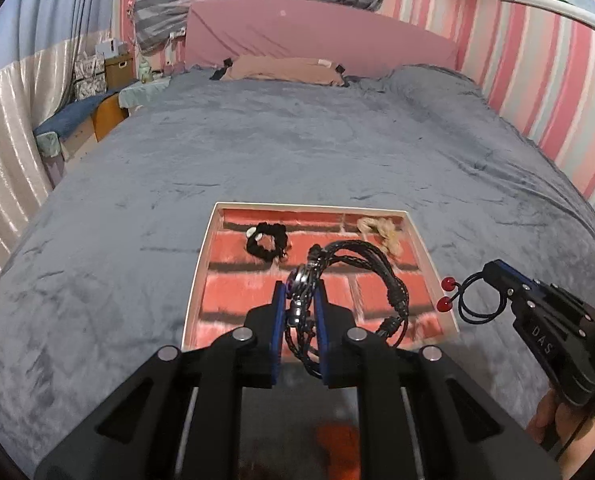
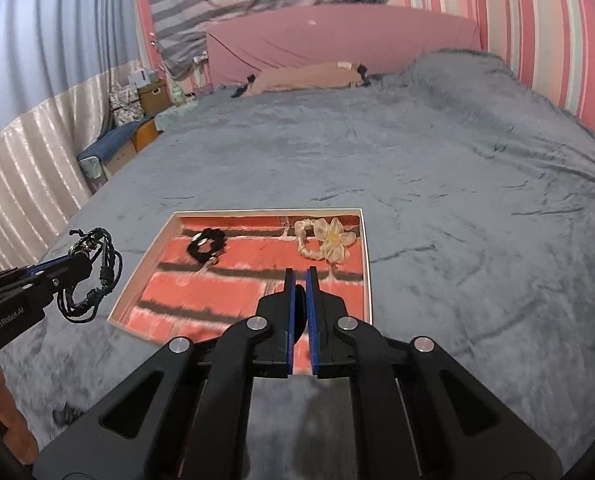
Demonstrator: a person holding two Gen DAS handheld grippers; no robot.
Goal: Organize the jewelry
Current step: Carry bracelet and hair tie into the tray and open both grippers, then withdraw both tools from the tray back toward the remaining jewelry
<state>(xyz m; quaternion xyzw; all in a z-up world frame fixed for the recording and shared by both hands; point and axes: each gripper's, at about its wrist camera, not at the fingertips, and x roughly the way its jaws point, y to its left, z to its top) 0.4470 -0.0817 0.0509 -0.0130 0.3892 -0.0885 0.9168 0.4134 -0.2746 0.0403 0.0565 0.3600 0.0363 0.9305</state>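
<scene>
A shallow box (image 1: pixel 201 264) with a red brick-pattern lining lies on the grey bed; it also shows in the right wrist view (image 2: pixel 367 264). Inside lie a black scrunchie (image 1: pixel 266 242) (image 2: pixel 207 245) and a cream flower hair tie (image 1: pixel 381 232) (image 2: pixel 325 242). My left gripper (image 1: pixel 301 300) is shut on a black braided cord bracelet (image 1: pixel 361 264), held above the box's near part; from the right it shows left of the box (image 2: pixel 93 276). My right gripper (image 2: pixel 300 280) is shut on a black elastic hair tie with two red beads (image 1: pixel 463 300), just right of the box.
The grey plush blanket (image 1: pixel 297 140) covers the bed. A pink pillow (image 1: pixel 285 68) and pink headboard are at the far end. Striped walls stand to the right, curtains and boxes to the left. A small dark item (image 2: pixel 63 414) lies on the blanket near the left.
</scene>
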